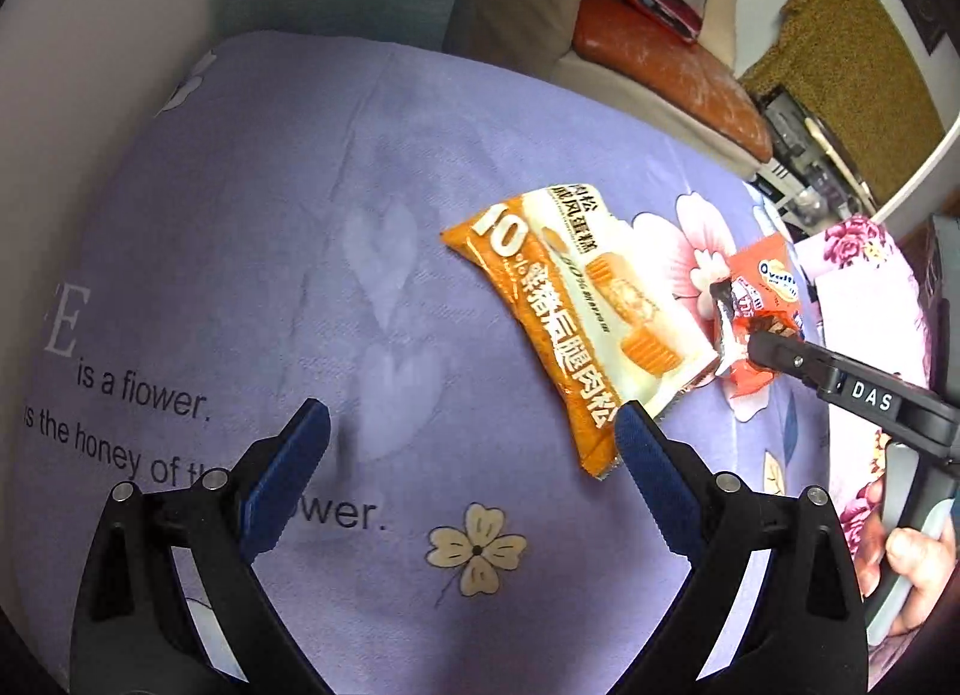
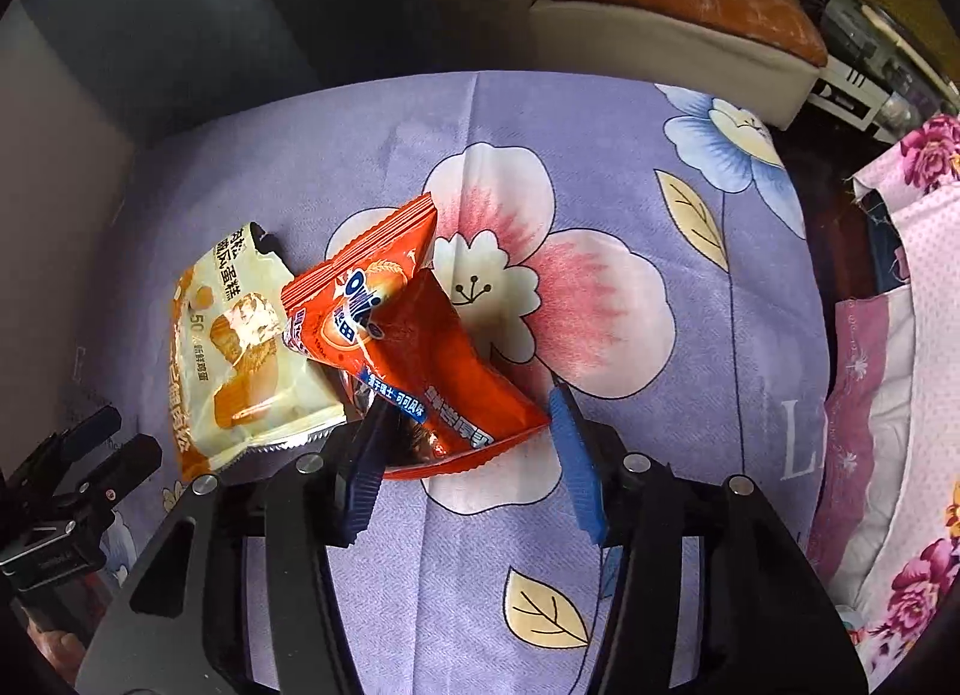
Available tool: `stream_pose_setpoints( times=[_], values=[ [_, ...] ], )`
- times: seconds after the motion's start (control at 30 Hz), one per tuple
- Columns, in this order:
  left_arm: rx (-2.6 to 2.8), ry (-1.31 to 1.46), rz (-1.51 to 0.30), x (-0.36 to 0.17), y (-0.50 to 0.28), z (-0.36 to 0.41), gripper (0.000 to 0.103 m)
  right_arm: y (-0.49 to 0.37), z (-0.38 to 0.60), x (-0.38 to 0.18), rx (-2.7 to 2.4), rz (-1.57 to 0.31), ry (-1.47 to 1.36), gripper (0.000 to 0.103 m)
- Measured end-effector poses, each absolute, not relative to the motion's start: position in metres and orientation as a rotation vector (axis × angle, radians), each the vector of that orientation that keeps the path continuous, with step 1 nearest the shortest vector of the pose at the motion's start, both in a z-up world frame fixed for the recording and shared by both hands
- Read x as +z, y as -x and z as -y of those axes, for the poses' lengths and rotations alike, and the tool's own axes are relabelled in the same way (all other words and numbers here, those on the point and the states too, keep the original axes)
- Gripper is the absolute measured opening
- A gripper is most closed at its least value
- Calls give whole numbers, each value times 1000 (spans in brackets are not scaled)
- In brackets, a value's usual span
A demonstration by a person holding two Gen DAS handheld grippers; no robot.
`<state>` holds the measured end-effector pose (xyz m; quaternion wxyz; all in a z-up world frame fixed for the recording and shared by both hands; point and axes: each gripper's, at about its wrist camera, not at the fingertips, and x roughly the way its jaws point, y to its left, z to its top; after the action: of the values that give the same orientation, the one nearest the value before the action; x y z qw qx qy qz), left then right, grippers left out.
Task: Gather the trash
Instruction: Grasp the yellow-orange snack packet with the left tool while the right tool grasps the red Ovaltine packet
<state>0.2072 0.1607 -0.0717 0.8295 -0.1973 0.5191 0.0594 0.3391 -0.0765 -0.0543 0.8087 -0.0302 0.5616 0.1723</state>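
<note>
Your right claw (image 2: 465, 443) straddles the orange wrapper's (image 2: 396, 347) near end, half-spread, pads not yet pressing, the cream wrapper (image 2: 240, 359) just beside it on the lilac cloth (image 2: 600, 155); left claw (image 1: 474, 473) spread, empty; closing may snag cloth.

The orange wrapper (image 2: 414, 359) and the cream-and-orange wrapper (image 1: 576, 329) are glossy, crinkled plastic film; the lilac cloth (image 1: 252, 251) looks matt and soft; the fingers (image 2: 573, 455) carry ribbed blue pads on black matt plastic.
</note>
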Motion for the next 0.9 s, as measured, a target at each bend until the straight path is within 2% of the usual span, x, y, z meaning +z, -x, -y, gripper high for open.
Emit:
stream_pose_setpoints(
  times=[0.47,0.6,0.77,0.9],
  values=[
    [124,367,-1133,-90,-262,-111,97,-326,113,-51,357,-1160,49,50],
    [60,274,-1096,-87,-263,-86,43,-324,123,-54,330,-1141,62,50],
    [18,243,-1065,-82,-260,-73,31,-320,131,-57,339,-1141,28,50],
    [-38,213,-1056,-75,-248,-63,28,-310,135,-55,356,-1140,0,50]
  ],
)
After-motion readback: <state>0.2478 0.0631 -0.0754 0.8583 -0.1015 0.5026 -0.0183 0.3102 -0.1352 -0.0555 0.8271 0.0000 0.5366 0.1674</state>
